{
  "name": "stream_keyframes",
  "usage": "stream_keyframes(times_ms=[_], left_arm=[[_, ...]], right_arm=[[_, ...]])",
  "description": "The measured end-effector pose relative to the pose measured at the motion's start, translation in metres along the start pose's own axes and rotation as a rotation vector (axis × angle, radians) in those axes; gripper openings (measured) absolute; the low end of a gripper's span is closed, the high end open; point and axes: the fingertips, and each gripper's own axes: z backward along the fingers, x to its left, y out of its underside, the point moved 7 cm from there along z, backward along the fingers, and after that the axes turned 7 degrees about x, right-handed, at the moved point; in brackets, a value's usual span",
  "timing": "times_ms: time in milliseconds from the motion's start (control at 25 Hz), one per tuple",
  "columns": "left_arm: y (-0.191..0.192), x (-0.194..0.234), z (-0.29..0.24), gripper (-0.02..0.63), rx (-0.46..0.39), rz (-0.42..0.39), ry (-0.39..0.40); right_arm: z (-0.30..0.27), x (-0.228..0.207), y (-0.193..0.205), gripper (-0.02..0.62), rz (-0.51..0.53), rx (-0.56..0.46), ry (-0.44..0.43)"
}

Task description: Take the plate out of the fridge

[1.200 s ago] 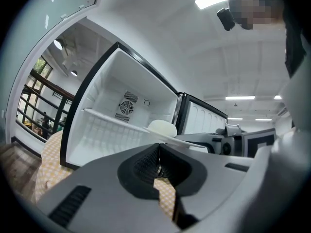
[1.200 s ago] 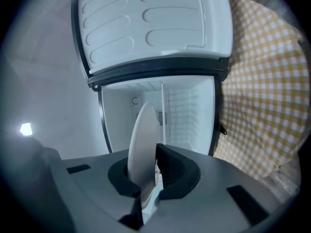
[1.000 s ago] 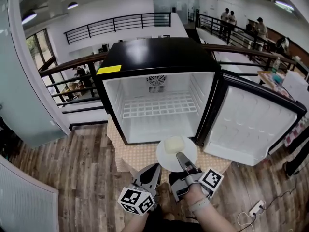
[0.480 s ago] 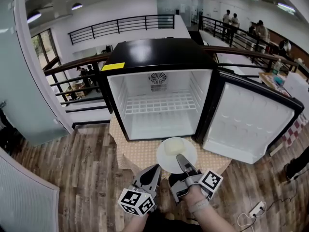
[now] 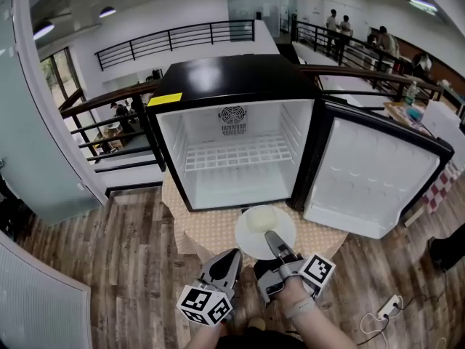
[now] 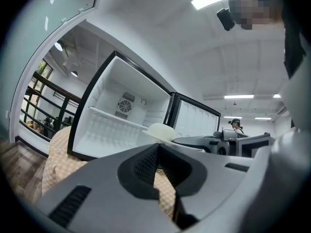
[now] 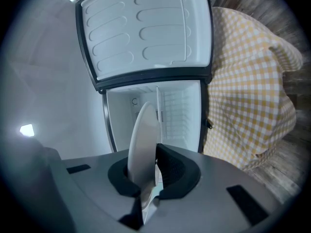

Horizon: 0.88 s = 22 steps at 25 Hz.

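Observation:
A white plate (image 5: 264, 231) carrying a pale food lump (image 5: 261, 219) hangs over the checked cloth in front of the fridge, outside it. My right gripper (image 5: 272, 239) is shut on the plate's near rim; in the right gripper view the plate (image 7: 143, 144) stands edge-on between the jaws. My left gripper (image 5: 229, 259) hovers just left of the plate, shut with nothing in it. The black fridge (image 5: 231, 86) stands open with a bare white wire shelf (image 5: 234, 155). From the left gripper view the plate's lump (image 6: 159, 131) shows ahead.
The fridge door (image 5: 374, 177) swings wide to the right. A yellow checked cloth (image 5: 211, 231) covers the low table under the fridge. Wooden floor surrounds it; a railing (image 5: 109, 115) runs behind. Several people stand far back right.
The plate and both grippers hold nearly the same place; only the head view has shifted slightly.

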Motion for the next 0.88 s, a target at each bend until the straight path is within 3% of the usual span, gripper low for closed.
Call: stream_keyframes(times_ms=[320, 880], left_arm=[[0.008, -0.007, 0.031, 0.008, -0.015, -0.004, 0.001], [0.021, -0.044, 0.131, 0.008, 0.01, -0.016, 0.002]], right_arm=[[0.026, -0.003, 0.015, 0.043, 0.009, -0.029, 0.0], [0.102, 0.003, 0.095, 0.043, -0.008, -0.043, 0.008]])
